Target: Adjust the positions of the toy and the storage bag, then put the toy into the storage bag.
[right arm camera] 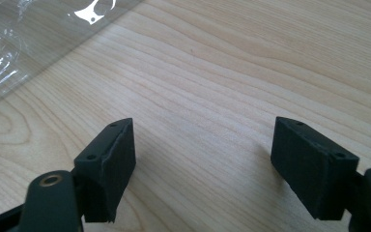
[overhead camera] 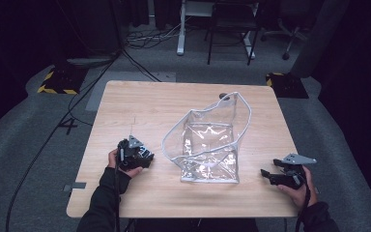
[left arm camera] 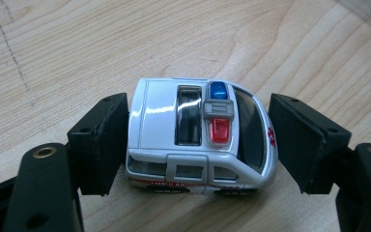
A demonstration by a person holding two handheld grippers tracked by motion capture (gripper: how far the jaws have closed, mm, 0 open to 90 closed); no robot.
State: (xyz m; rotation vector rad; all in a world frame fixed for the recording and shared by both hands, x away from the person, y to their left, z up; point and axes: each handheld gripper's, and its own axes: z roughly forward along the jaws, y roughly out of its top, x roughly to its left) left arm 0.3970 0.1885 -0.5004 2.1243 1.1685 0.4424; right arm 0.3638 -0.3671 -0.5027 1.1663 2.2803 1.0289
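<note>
While the left gripper (left arm camera: 198,140) clasps a toy ambulance (left arm camera: 200,137), the right gripper (right arm camera: 203,164) gapes empty.

A light wooden table (overhead camera: 140,104) bears a clear plastic bag (overhead camera: 207,145); a toy ambulance (left arm camera: 198,137) stands left of it.

We count one toy ambulance (left arm camera: 200,140), one clear plastic bag (overhead camera: 207,145), one wooden table (overhead camera: 140,104), and two grippers (overhead camera: 134,154) (overhead camera: 269,176); farther back, perhaps one chair (overhead camera: 294,19).
</note>
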